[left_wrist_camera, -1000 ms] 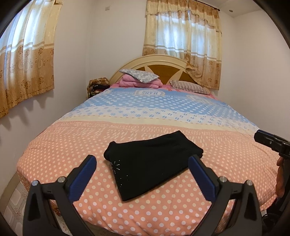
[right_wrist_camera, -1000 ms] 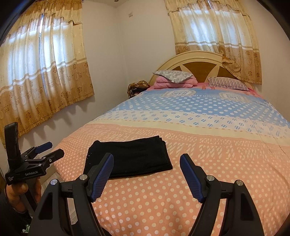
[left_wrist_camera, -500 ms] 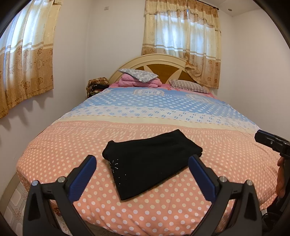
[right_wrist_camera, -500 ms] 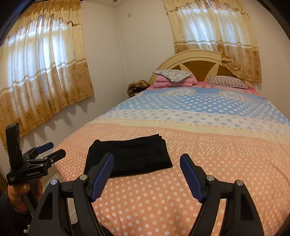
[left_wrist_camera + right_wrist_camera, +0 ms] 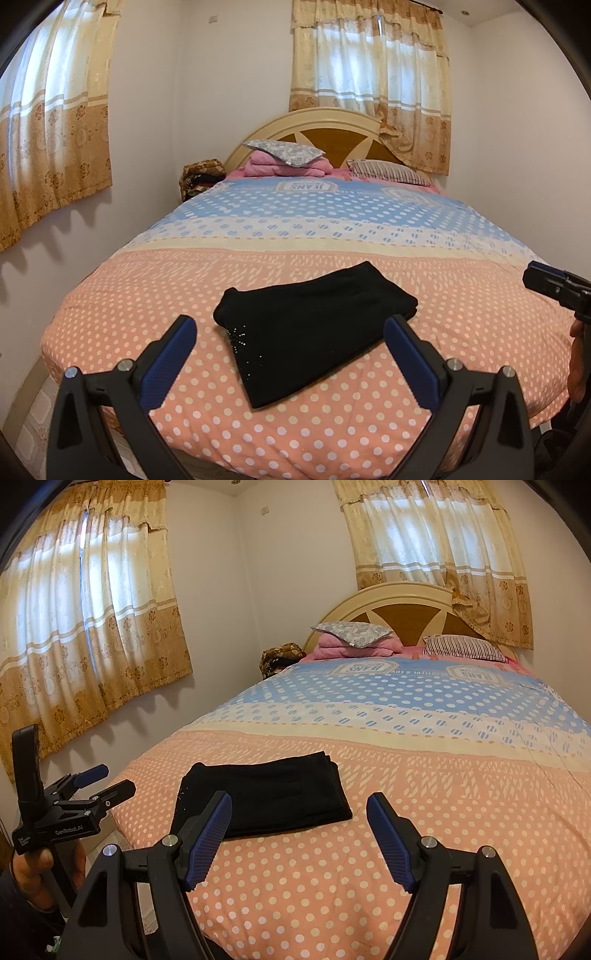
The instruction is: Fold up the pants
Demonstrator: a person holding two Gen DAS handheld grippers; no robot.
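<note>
Black pants [image 5: 314, 328] lie folded into a flat rectangle on the pink dotted end of the bed [image 5: 110, 314], with small sparkles near one corner. My left gripper [image 5: 290, 328] hovers open at the foot of the bed, nothing between its blue pads. In the right wrist view the same pants [image 5: 266, 797] sit slightly left of centre. My right gripper [image 5: 299, 801] is open too and holds nothing, its left pad overlapping the pants' near edge in the picture. The left gripper [image 5: 99, 782] shows at the left edge, held by a hand. The right gripper's tip [image 5: 546, 277] shows at the far right.
The bed [image 5: 443, 812] fills the room, with a wall and curtains [image 5: 92, 646] close on the left. Pillows and a pink folded blanket [image 5: 284, 162] lie by the headboard [image 5: 332, 125]. A patterned bag [image 5: 203, 177] stands in the corner. Tiled floor [image 5: 33, 424] shows at the lower left.
</note>
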